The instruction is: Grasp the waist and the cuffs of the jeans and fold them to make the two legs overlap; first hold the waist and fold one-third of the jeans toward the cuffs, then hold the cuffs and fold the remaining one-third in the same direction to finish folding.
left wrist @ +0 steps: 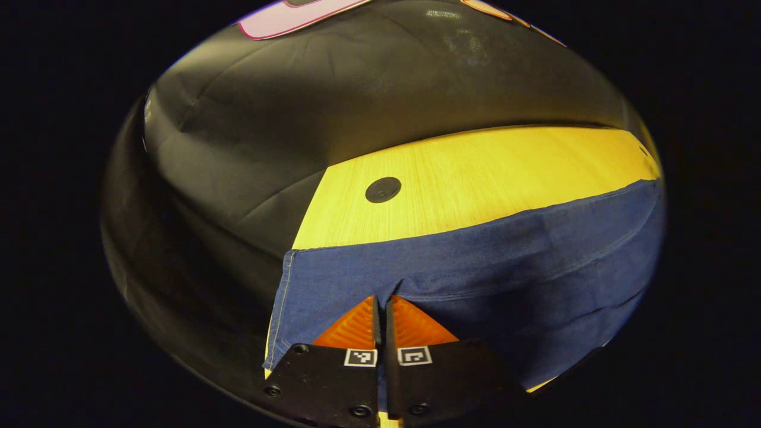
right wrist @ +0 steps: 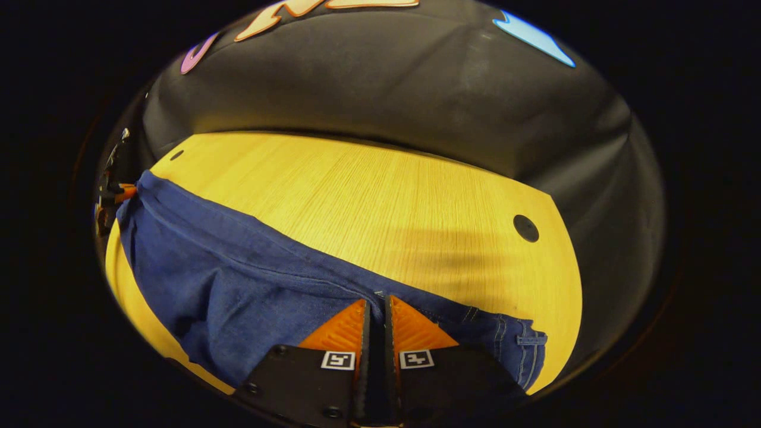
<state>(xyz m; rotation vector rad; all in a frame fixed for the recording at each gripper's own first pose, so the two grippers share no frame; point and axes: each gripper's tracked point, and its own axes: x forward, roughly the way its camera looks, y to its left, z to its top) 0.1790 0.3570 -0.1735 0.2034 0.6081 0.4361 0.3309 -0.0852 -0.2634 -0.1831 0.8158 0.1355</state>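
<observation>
Blue jeans lie stretched lengthwise along the near part of the yellow wooden table. In the left gripper view the hemmed cuff end hangs by the table's left edge, and my left gripper is shut on the jeans' upper long edge near that end. In the right gripper view the jeans show belt loops and a pocket at the right. My right gripper is shut on the cloth edge near the waist. Far left in that view, the left gripper pinches the other end.
The table stretches bare beyond the jeans to the black cloth wall. A round black grommet hole sits near one corner, and another grommet hole near the table's right edge. The table's edges drop off close to both ends of the jeans.
</observation>
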